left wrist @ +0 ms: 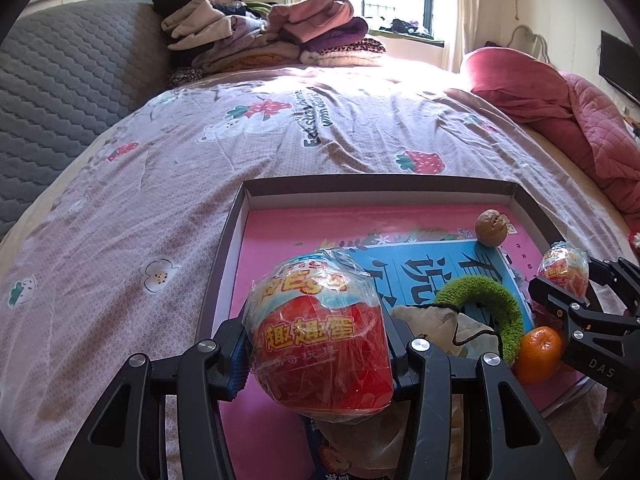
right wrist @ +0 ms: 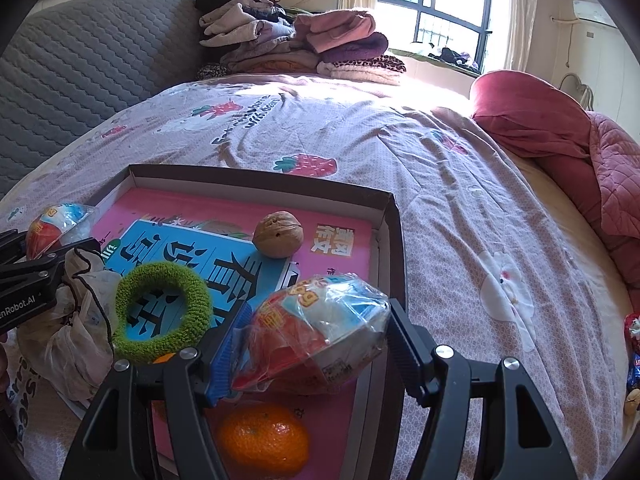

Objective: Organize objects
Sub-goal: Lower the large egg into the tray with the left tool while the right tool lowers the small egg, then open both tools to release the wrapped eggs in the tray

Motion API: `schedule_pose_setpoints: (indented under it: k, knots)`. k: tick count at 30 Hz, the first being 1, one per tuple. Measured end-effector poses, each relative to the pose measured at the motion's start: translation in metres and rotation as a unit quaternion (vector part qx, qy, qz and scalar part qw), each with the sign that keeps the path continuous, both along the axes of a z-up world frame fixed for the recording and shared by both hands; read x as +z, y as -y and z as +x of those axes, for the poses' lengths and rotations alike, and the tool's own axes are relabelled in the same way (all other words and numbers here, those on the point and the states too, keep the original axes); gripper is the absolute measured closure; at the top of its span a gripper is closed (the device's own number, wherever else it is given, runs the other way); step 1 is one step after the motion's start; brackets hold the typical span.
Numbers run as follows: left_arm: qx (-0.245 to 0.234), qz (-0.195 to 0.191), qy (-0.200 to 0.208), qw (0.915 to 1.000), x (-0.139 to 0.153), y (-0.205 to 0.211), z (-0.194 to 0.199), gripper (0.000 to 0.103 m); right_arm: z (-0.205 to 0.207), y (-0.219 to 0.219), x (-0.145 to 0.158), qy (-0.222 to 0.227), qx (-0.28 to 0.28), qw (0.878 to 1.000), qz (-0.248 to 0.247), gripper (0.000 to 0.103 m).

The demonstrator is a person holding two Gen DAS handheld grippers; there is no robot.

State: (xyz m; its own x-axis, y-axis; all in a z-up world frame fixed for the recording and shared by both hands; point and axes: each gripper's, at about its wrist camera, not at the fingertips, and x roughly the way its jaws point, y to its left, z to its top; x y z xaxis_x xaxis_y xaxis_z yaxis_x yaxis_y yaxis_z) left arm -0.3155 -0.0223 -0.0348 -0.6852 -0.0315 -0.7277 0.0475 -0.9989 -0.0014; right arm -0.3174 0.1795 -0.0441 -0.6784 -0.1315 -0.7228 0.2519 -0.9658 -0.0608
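A shallow dark box (left wrist: 360, 188) lies on the bed with a pink and blue book (left wrist: 272, 240) flat inside it. My left gripper (left wrist: 316, 344) is shut on a red and blue plastic-wrapped toy egg (left wrist: 320, 336), held above the box's left part. My right gripper (right wrist: 312, 340) is shut on a second wrapped toy egg (right wrist: 316, 332) over the box's right side. Inside the box lie a walnut (right wrist: 278, 239), a green knitted ring (right wrist: 162, 312), a mandarin (right wrist: 264, 438) and a crumpled cloth bag (right wrist: 76, 320). Each gripper shows at the edge of the other's view.
The bedspread (left wrist: 160, 200) with strawberry prints stretches around the box. Folded clothes (left wrist: 260, 36) are piled at the far side by a grey quilted headboard (left wrist: 60, 80). A red pillow and quilt (right wrist: 560, 136) lie to the right. Small snack packets (right wrist: 634, 344) sit at the right edge.
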Motion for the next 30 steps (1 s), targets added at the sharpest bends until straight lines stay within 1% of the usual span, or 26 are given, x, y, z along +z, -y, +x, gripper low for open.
schedule_pose_setpoints:
  k: [4, 10, 12, 15, 18, 22, 30]
  knots:
    - [0.005, 0.006, 0.002, 1.0, 0.001, 0.003, -0.001, 0.05, -0.001, -0.002, 0.001, 0.006, -0.002, 1.0, -0.01, 0.037]
    - [0.01, 0.014, -0.001, 0.9999, 0.003, 0.007, 0.001, 0.042, 0.001, -0.003, 0.003, 0.006, -0.004, 1.0, -0.012, 0.036]
    - [0.011, 0.014, -0.004, 0.9998, 0.005, 0.007, 0.002, 0.039, 0.0, -0.004, 0.005, 0.006, -0.005, 1.0, -0.018, 0.036]
    - [0.012, 0.012, -0.006, 0.9998, 0.007, 0.006, 0.004, 0.037, 0.002, -0.006, 0.009, -0.001, -0.008, 1.0, -0.027, 0.036]
    - [0.013, 0.011, -0.007, 0.9998, 0.009, 0.005, 0.006, 0.036, 0.002, -0.007, 0.013, -0.003, -0.007, 1.0, -0.028, 0.036]
    - [0.015, 0.009, -0.009, 0.9998, 0.012, 0.005, 0.009, 0.036, 0.003, -0.003, 0.012, 0.001, -0.002, 1.0, -0.013, 0.035]
    - [0.022, 0.01, -0.019, 0.9995, 0.022, 0.009, 0.016, 0.033, 0.009, -0.004, 0.027, -0.022, -0.001, 0.999, -0.024, 0.035]
